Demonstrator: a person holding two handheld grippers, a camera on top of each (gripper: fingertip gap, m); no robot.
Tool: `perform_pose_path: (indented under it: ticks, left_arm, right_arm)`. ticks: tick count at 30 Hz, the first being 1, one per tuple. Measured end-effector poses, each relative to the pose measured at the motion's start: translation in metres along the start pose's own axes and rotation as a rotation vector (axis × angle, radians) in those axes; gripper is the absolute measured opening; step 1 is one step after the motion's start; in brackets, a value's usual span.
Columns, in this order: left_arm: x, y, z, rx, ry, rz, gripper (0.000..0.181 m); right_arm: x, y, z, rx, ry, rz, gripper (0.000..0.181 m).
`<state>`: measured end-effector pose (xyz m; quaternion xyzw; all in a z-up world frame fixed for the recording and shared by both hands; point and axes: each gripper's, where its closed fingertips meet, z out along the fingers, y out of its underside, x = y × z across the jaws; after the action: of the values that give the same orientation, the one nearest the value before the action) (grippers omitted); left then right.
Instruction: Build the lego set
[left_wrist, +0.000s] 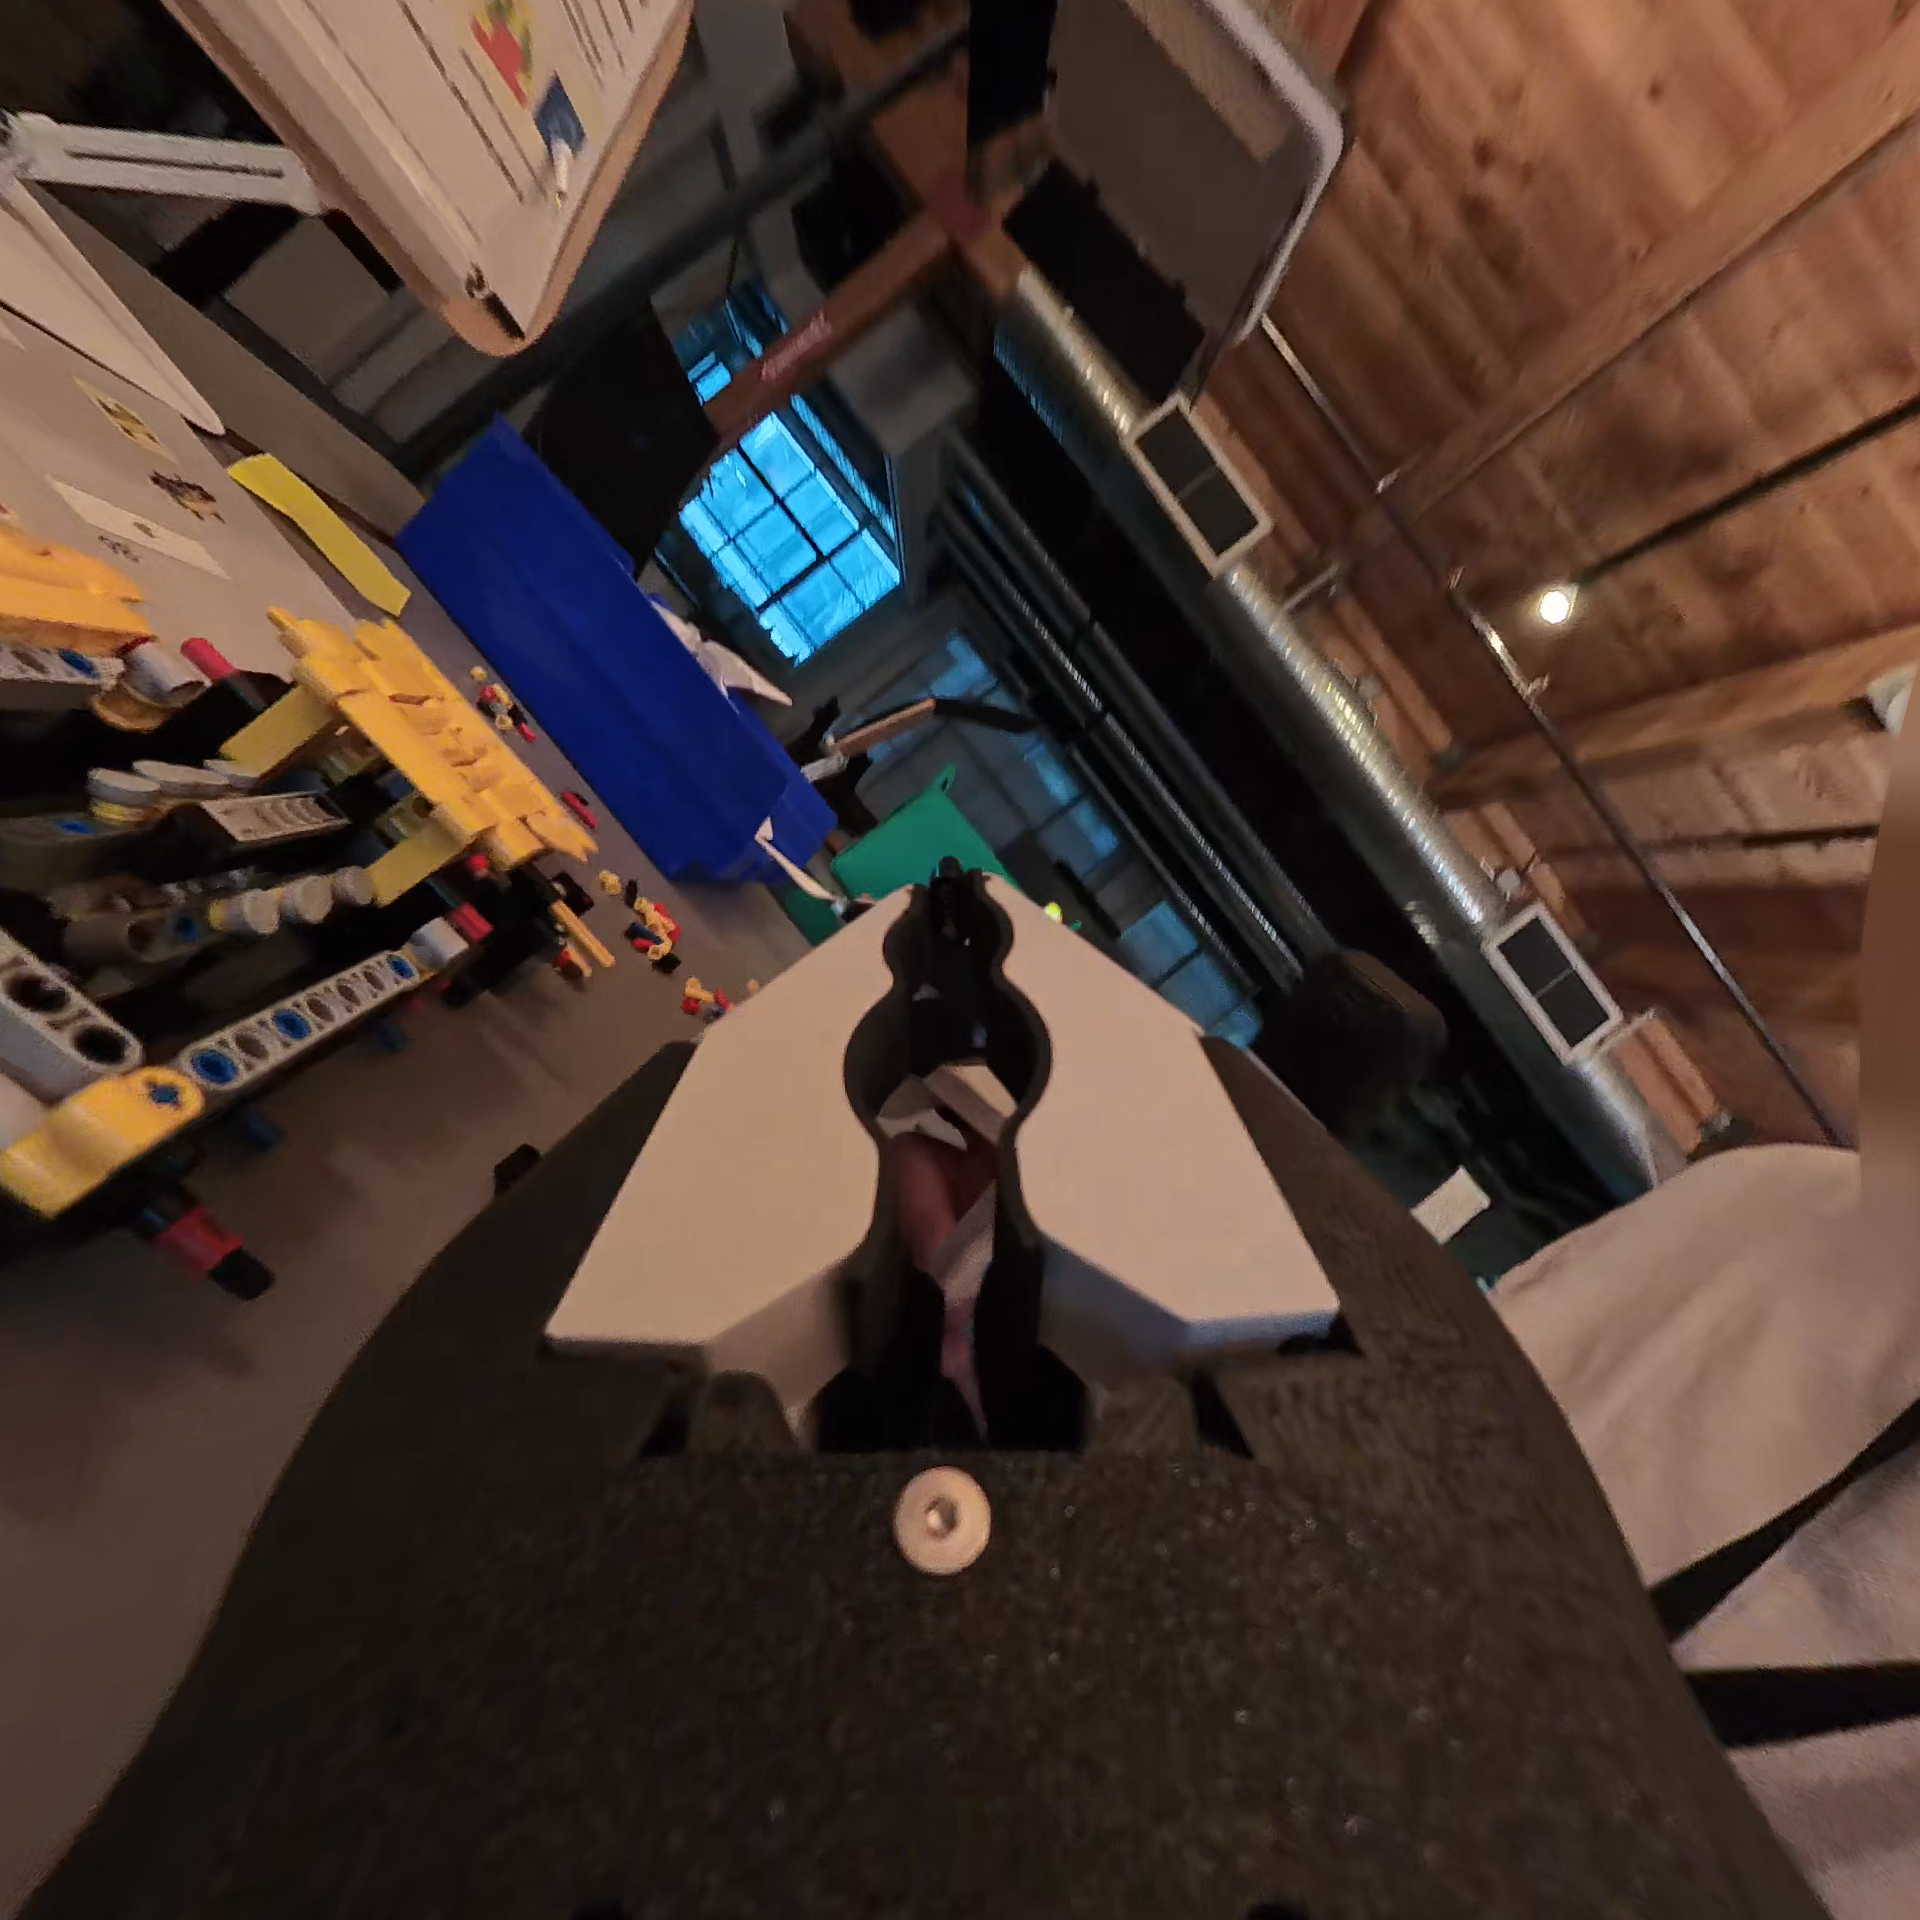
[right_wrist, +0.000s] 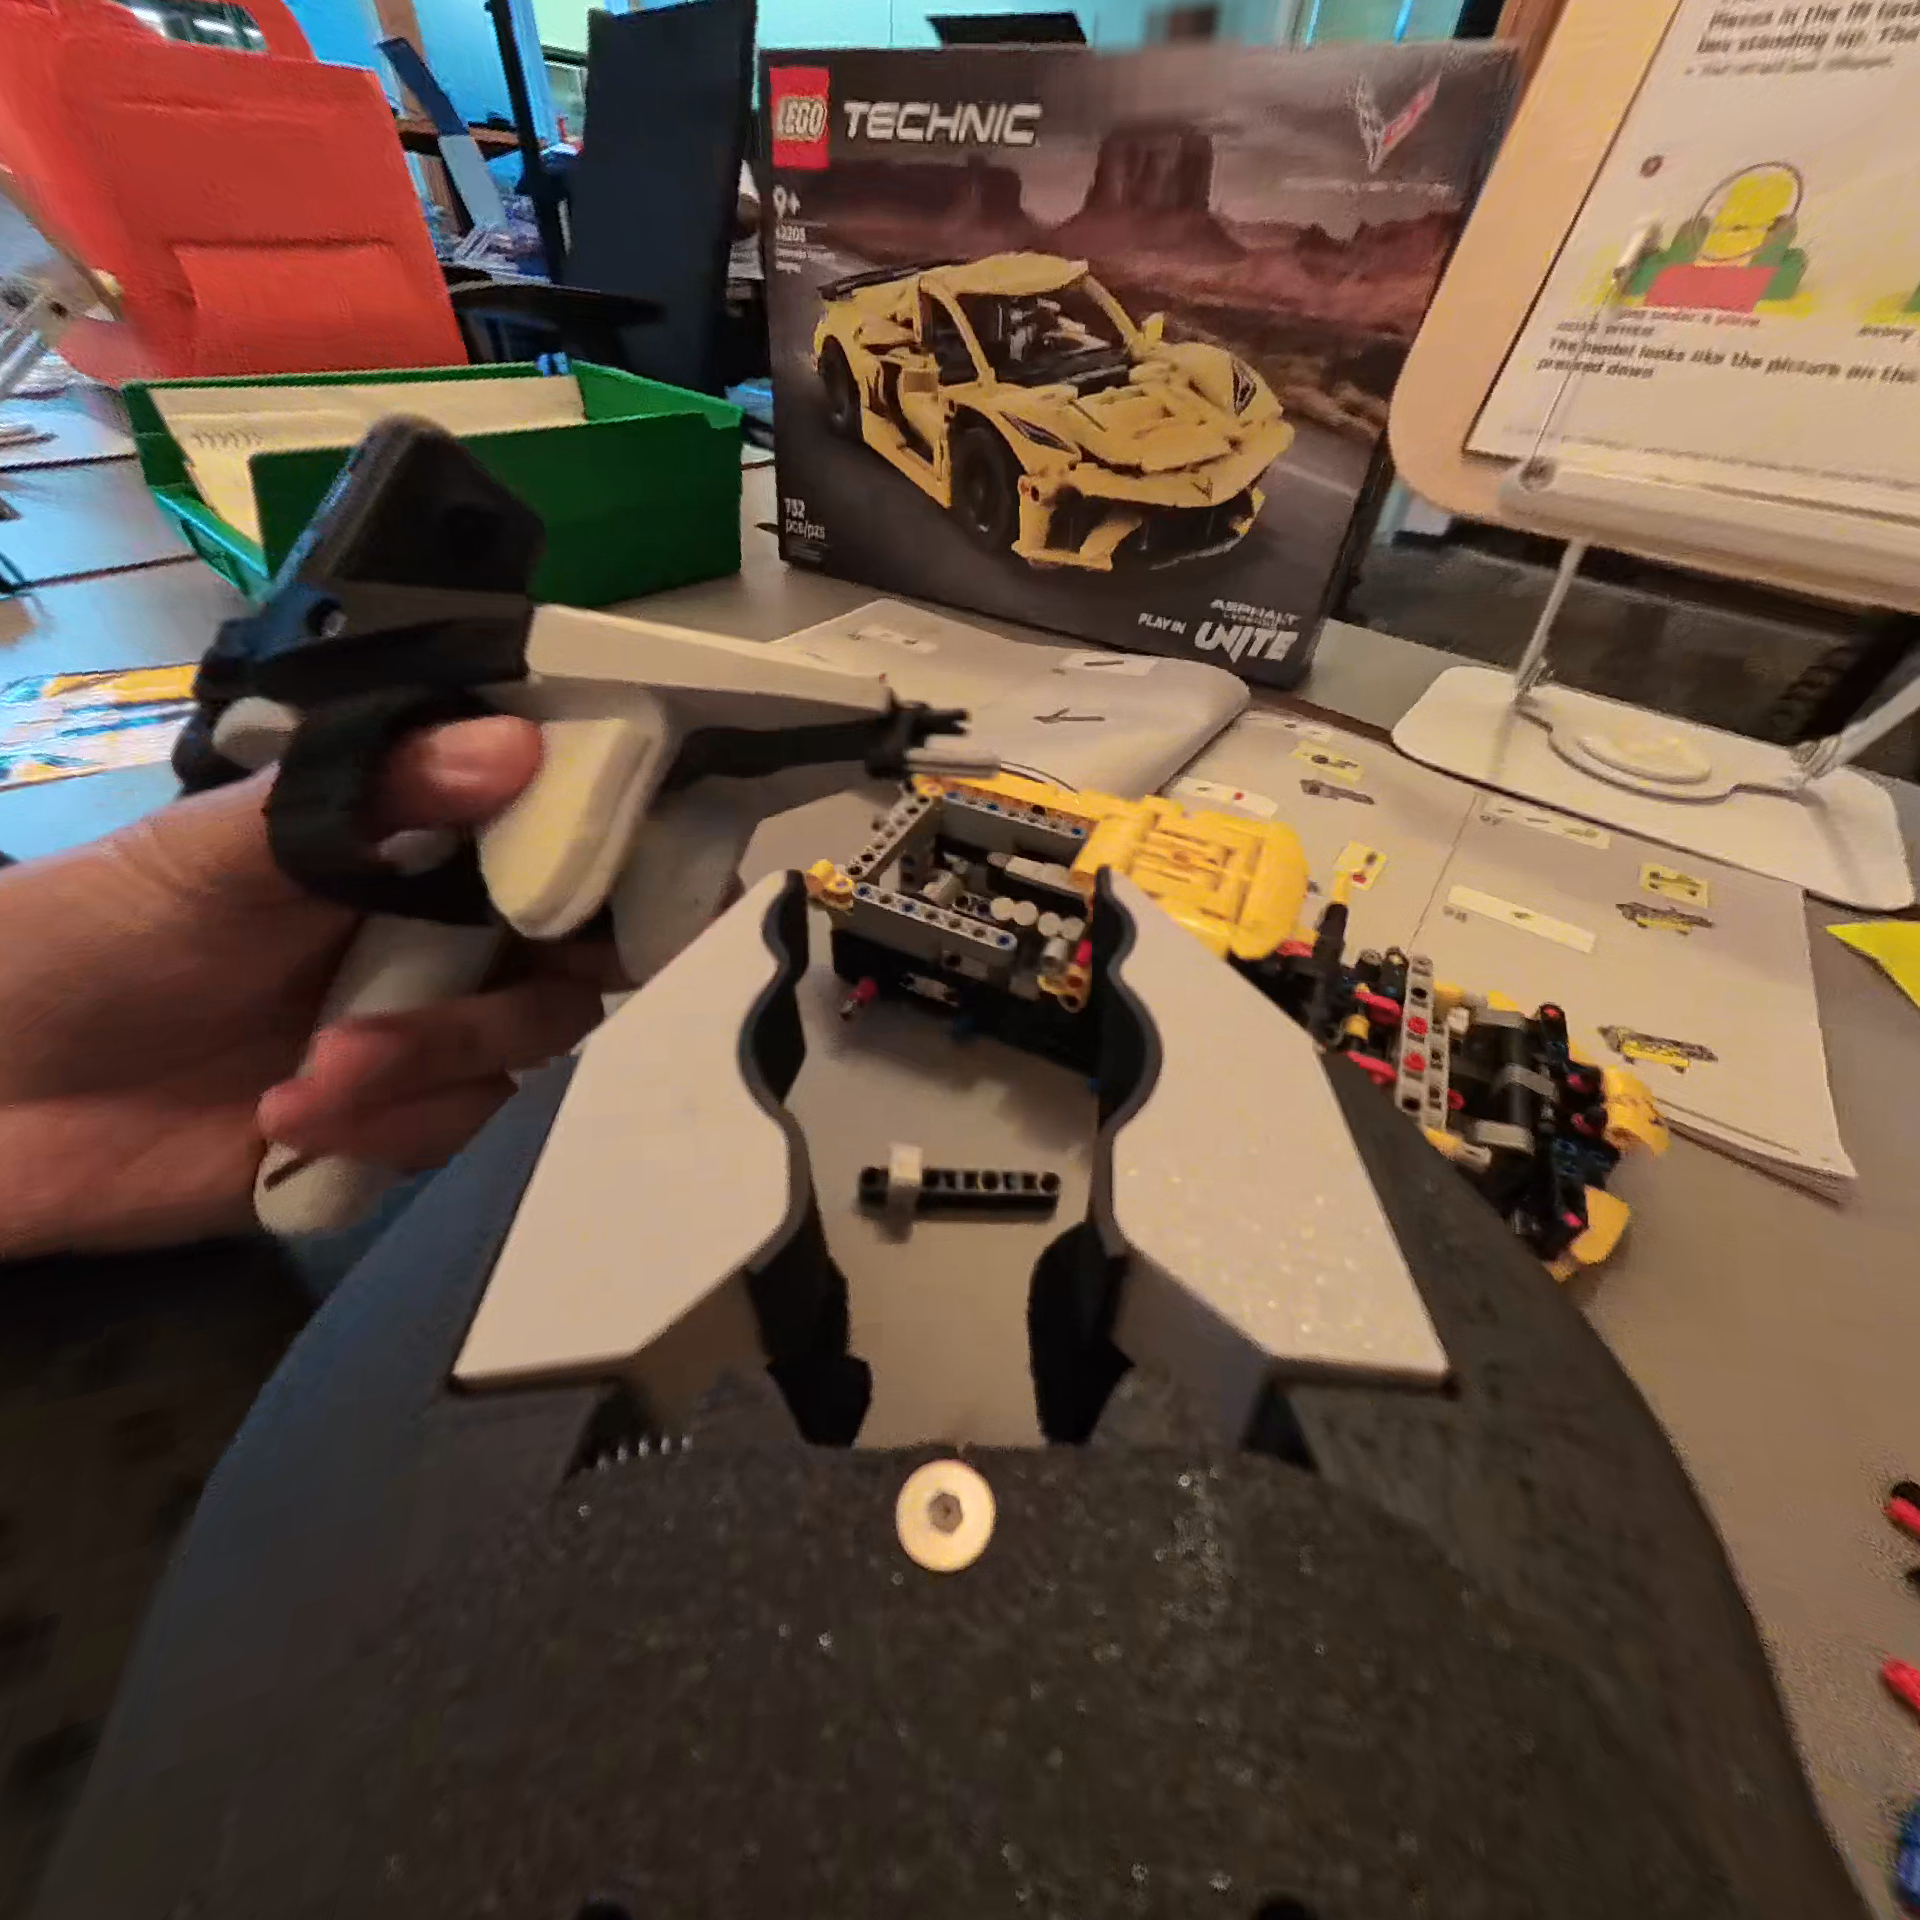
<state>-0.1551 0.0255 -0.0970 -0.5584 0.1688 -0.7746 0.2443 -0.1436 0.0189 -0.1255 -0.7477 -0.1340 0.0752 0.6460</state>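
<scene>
My left gripper (left_wrist: 948, 896) is shut on a small black-and-grey lego piece (left_wrist: 948, 940), held up in the air and tilted. In the right wrist view a hand holds that gripper (right_wrist: 928, 727) just above the yellow and grey car build (right_wrist: 1039, 883), with the small piece (right_wrist: 951, 758) at its tip. My right gripper (right_wrist: 945, 914) is open and empty, low over the table. A black beam with a pale connector (right_wrist: 956, 1184) lies on the table between its fingers. A second black, red and yellow sub-assembly (right_wrist: 1475, 1081) lies to the right. The build also shows in the left wrist view (left_wrist: 312, 831).
The set's box (right_wrist: 1091, 343) stands behind the build, with a green bin (right_wrist: 468, 468) to its left. An open instruction booklet (right_wrist: 1558, 935) lies under the parts. A white stand with a sheet (right_wrist: 1662, 520) is at the back right. A blue bin (left_wrist: 592, 644) and loose small pieces (left_wrist: 655, 935) lie beyond the build.
</scene>
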Motion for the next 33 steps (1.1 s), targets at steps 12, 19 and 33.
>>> perform_pose_path:
  ticks: [12,19,33]
  left_arm:
    - [0.007,0.005,0.008,0.159,-0.028,0.029,0.006]
    - [0.006,0.011,0.012,0.153,-0.101,0.132,0.006]
    - [0.006,0.017,0.015,0.099,-0.148,0.206,0.006]
  right_arm:
    - [0.007,-0.019,-0.001,0.062,0.192,-0.135,0.03]
    - [0.013,-0.015,-0.003,0.041,0.205,-0.127,0.024]
    - [0.017,-0.015,-0.007,0.038,0.242,-0.239,0.027]
